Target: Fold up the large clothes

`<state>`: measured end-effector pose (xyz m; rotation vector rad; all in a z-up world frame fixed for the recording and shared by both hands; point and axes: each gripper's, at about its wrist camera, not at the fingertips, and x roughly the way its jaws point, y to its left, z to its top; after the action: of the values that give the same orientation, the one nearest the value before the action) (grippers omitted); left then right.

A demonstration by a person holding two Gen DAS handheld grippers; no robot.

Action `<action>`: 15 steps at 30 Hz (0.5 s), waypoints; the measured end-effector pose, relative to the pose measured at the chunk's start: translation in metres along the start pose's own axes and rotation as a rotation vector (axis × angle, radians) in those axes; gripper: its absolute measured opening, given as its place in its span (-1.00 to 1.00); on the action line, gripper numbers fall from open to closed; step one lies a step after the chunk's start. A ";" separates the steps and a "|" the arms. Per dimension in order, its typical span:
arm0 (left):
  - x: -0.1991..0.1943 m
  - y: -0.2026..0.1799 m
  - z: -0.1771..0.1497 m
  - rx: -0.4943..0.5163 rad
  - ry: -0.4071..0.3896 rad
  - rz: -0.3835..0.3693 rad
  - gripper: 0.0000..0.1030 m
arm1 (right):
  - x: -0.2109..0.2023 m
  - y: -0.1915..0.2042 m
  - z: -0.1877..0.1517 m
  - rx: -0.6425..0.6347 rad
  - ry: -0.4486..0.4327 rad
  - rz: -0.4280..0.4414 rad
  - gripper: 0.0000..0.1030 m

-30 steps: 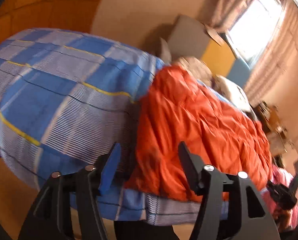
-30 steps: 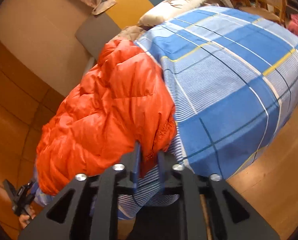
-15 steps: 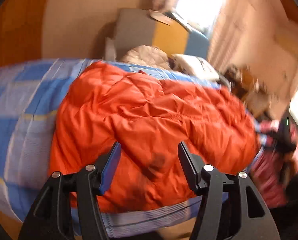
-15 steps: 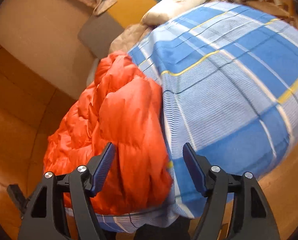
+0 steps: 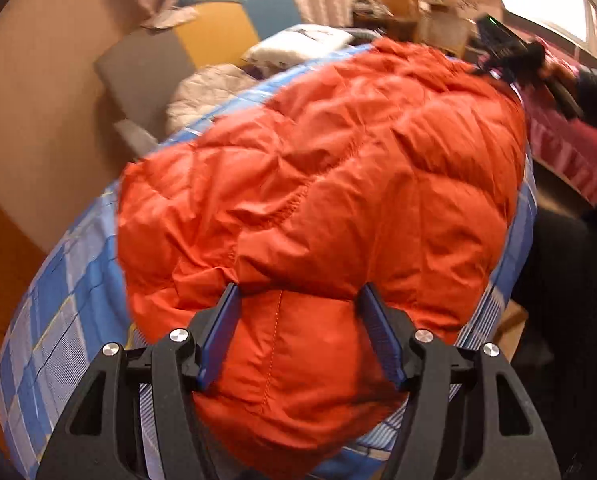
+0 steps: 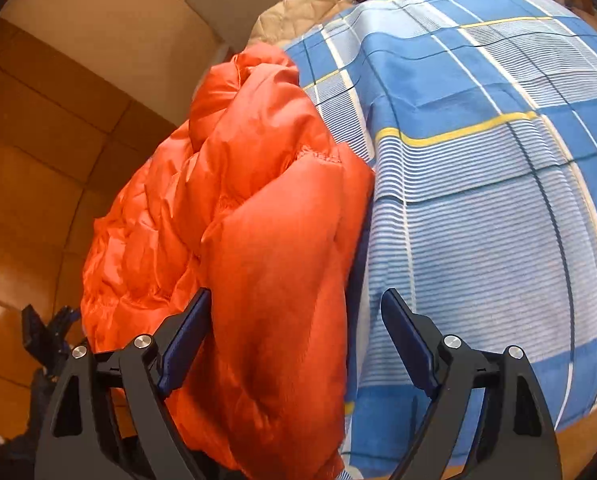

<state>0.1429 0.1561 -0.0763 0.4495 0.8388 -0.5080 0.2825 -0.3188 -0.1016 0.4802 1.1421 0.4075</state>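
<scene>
An orange puffer jacket (image 5: 330,184) lies bunched on a bed with a blue checked sheet (image 5: 70,288). My left gripper (image 5: 298,300) is open, its blue-padded fingers either side of the jacket's near edge. In the right wrist view the jacket (image 6: 238,220) lies along the bed's left side, on the sheet (image 6: 498,208). My right gripper (image 6: 296,304) is open, with a fold of the jacket between its fingers. The right gripper also shows in the left wrist view (image 5: 510,56), at the far right.
A grey, yellow and blue headboard (image 5: 146,68) stands at the wall, with a white pillow (image 5: 298,44) and a beige quilt (image 5: 206,92) at the bed's head. A pink cloth (image 5: 570,152) lies to the right. Wooden floor (image 6: 26,208) lies left of the bed.
My right gripper let go of the jacket's edge and opened. My left gripper swung from the bare sheet over to the jacket and now straddles its near edge.
</scene>
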 end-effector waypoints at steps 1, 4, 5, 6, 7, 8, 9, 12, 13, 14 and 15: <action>0.005 0.002 0.000 0.010 0.007 -0.013 0.21 | 0.003 0.000 0.001 -0.001 0.012 0.005 0.65; 0.013 0.003 -0.002 0.038 0.014 -0.045 0.22 | 0.009 -0.001 0.001 0.004 0.034 0.011 0.66; 0.015 0.004 -0.003 0.034 0.013 -0.058 0.22 | 0.011 -0.002 0.000 0.009 0.040 0.017 0.67; 0.015 0.003 -0.004 0.042 0.010 -0.060 0.22 | 0.013 -0.004 -0.001 0.015 0.050 0.019 0.68; 0.016 0.003 -0.006 0.051 0.008 -0.060 0.22 | 0.014 -0.005 -0.002 0.016 0.052 0.019 0.67; 0.017 0.002 -0.007 0.052 0.008 -0.065 0.22 | 0.013 -0.004 -0.002 0.009 0.049 0.019 0.66; 0.017 0.003 -0.009 0.050 0.005 -0.070 0.22 | 0.012 -0.004 -0.003 0.002 0.048 0.014 0.57; 0.019 0.002 -0.012 0.066 -0.001 -0.074 0.21 | 0.008 0.000 -0.005 -0.024 0.060 0.021 0.37; 0.020 0.003 -0.012 0.068 0.000 -0.077 0.21 | 0.007 0.001 -0.005 -0.028 0.063 0.020 0.37; 0.021 0.002 -0.012 0.077 -0.001 -0.077 0.21 | 0.006 0.000 -0.004 -0.024 0.070 0.022 0.37; 0.023 0.001 -0.011 0.085 -0.002 -0.077 0.21 | 0.009 -0.002 0.000 -0.011 0.078 0.026 0.45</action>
<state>0.1500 0.1570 -0.1010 0.4961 0.8373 -0.6172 0.2860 -0.3151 -0.1097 0.4731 1.2095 0.4583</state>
